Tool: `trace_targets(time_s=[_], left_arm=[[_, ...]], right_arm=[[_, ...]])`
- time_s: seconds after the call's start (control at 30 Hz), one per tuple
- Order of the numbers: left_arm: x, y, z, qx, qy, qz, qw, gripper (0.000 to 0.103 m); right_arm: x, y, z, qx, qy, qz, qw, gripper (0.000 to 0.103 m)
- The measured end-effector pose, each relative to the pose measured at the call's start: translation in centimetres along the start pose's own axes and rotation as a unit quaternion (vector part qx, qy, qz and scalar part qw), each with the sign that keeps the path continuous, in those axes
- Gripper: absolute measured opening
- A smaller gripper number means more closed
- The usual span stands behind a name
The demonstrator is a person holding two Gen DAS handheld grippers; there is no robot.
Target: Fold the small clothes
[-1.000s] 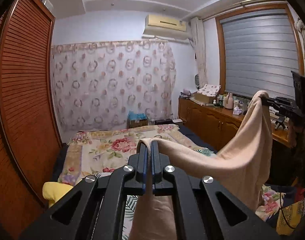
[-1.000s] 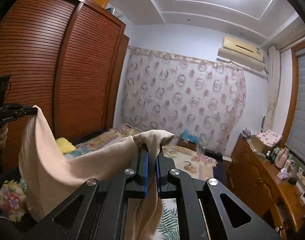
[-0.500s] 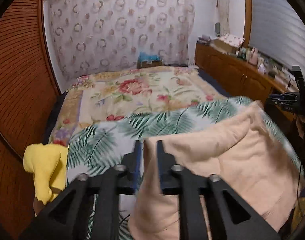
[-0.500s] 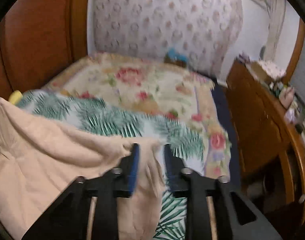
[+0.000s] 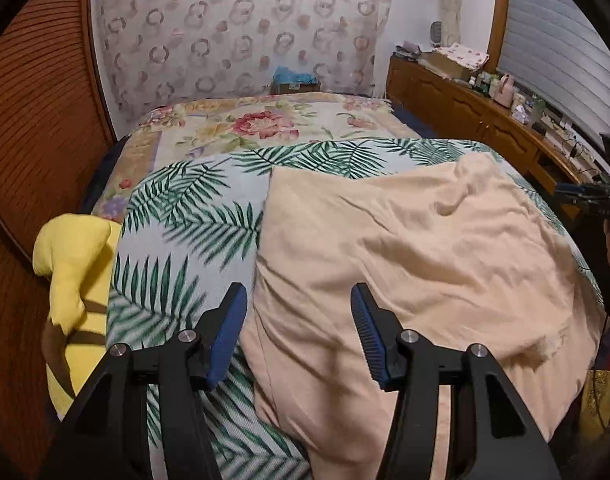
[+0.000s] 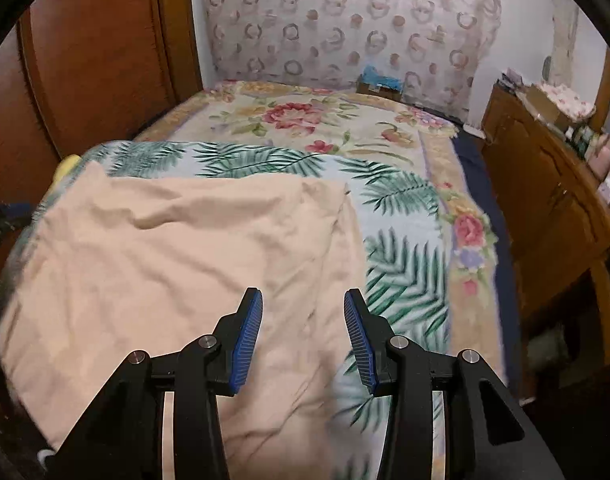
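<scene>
Bedroom light falls on a bed (image 5: pixel 209 216) covered with a palm-leaf sheet over a flowered quilt, and on its near half lies the peach garment (image 5: pixel 405 248), spread out but wrinkled. A yellow plush toy (image 5: pixel 71 256) sits at the bed's left edge, near the wooden wardrobe doors.

Both tools point down toward the cloth. The left hand-held gripper (image 5: pixel 299 332) has just been opening its jaws; they stand apart now, with the garment's near left part below and between them, but the blue pads do not press on it. The right hand-held gripper (image 6: pixel 303 334) has also just been opening, and its jaws hang free over the garment (image 6: pixel 177 256) near its right border.

The relation that matters: the cloth lies ahead of both tools and below them, and its long side seems to run from left to right across the bed. Its far edge is quite straight, with the far left corner forward of the left tool and the far right corner forward of the right tool. Each hand is therefore nearer to its own side, so I judge that a next fold would need both together.
</scene>
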State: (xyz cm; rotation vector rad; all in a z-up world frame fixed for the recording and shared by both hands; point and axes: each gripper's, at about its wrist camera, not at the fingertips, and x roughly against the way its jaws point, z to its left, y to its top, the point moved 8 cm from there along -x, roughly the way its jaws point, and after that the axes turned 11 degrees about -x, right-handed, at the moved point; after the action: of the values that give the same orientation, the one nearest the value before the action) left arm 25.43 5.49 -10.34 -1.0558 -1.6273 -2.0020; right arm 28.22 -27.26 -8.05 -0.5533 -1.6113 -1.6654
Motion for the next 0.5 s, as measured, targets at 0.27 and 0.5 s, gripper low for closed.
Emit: trace_targets(time_s=[0.27, 0.5], left_arm=[[1.5, -4.3, -1.6, 0.011, -0.011, 0.005, 0.9999, 0.055], [0.2, -5.9, -1.0, 0.029, -0.007, 0.024, 0.9993, 0.055]], right_arm=[[3.2, -9.1, 1.2, -0.008, 0.043, 0.029, 0.999, 0.044], [3.5, -11.4, 1.0, -0.02, 0.033, 0.037, 0.999, 0.044]])
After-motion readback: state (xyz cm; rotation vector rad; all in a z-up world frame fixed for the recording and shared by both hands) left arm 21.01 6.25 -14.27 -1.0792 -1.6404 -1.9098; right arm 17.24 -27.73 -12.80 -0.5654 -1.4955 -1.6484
